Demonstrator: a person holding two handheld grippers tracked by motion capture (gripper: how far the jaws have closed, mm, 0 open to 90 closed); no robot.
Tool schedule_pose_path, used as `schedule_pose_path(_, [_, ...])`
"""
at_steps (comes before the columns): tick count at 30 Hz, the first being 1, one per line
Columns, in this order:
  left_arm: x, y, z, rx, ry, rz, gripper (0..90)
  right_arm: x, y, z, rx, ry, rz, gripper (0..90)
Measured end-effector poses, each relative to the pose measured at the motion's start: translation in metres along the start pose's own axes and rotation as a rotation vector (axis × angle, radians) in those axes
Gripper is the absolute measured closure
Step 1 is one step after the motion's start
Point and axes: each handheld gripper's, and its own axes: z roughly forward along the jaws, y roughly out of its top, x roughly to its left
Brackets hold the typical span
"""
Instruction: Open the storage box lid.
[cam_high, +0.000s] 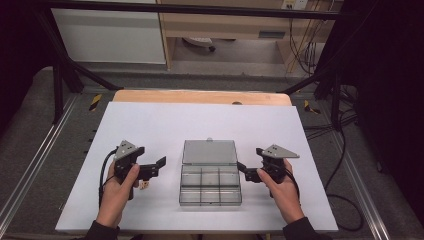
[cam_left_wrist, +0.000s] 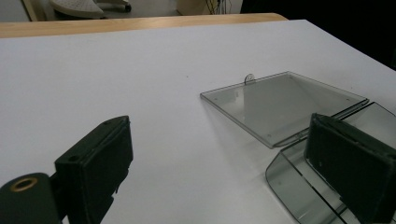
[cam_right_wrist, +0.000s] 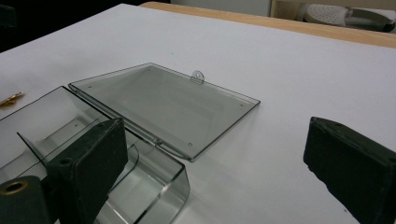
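Here sits the clear plastic organizer box (cam_high: 210, 186) in the middle of the white table (cam_high: 150, 125), its lid (cam_high: 209, 152) swung fully open and lying flat on the far side, the divided tray nearer the person. The left hand-held gripper (cam_high: 156, 167) hovers just left of the box, jaws spread wide with nothing between them; the right hand-held gripper (cam_high: 243, 170) sits close by the box's right edge, jaws also wide and empty. A small gold-coloured piece (cam_high: 144, 185) lies on the table just near of the left gripper. The box looks light and stiff, thin-walled, and likely slick, so it could skate across the smooth table under a sideways nudge. The hinge between lid and tray looks like the weak spot; twisting there could crack it. The best hold, I'd judge, is the tray's side wall or a rounded corner (cam_right_wrist: 180, 179), pinched across the thin rim, or the little tab (cam_right_wrist: 198, 76) on the lid's far edge for swinging it shut.
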Motion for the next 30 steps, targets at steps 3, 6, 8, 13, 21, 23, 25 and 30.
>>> schedule_pose_path(3, [0.003,-0.002,-0.005,0.001,0.0,-0.01,7.6,-0.004,-0.004,-0.008,-0.004,-0.006,0.008,7.7])
schedule_pose_path(6, [0.002,-0.001,-0.011,0.003,0.006,-0.003,7.4,-0.007,-0.005,-0.015,-0.012,-0.027,0.009,7.6])
schedule_pose_path(8, [0.0,0.0,-0.014,0.003,0.007,0.006,7.2,-0.01,-0.006,-0.019,-0.023,-0.03,0.02,7.6])
schedule_pose_path(13, [0.001,-0.001,-0.02,0.01,0.024,0.023,7.1,-0.015,-0.008,-0.025,-0.022,-0.043,0.006,8.2])
schedule_pose_path(21, [0.006,-0.004,-0.03,-0.028,0.061,0.01,7.6,-0.019,-0.015,-0.031,-0.024,-0.09,-0.017,7.5])
schedule_pose_path(23, [0.009,-0.004,-0.033,-0.04,0.075,0.001,7.7,-0.021,-0.018,-0.033,-0.023,-0.107,-0.021,8.9])
schedule_pose_path(25, [0.01,-0.005,-0.034,-0.037,0.076,-0.002,7.9,-0.023,-0.021,-0.035,-0.021,-0.121,-0.004,9.1])
schedule_pose_path(30, [0.012,-0.006,-0.037,-0.02,0.077,-0.001,7.8,-0.026,-0.024,-0.042,-0.007,-0.116,0.019,6.9])
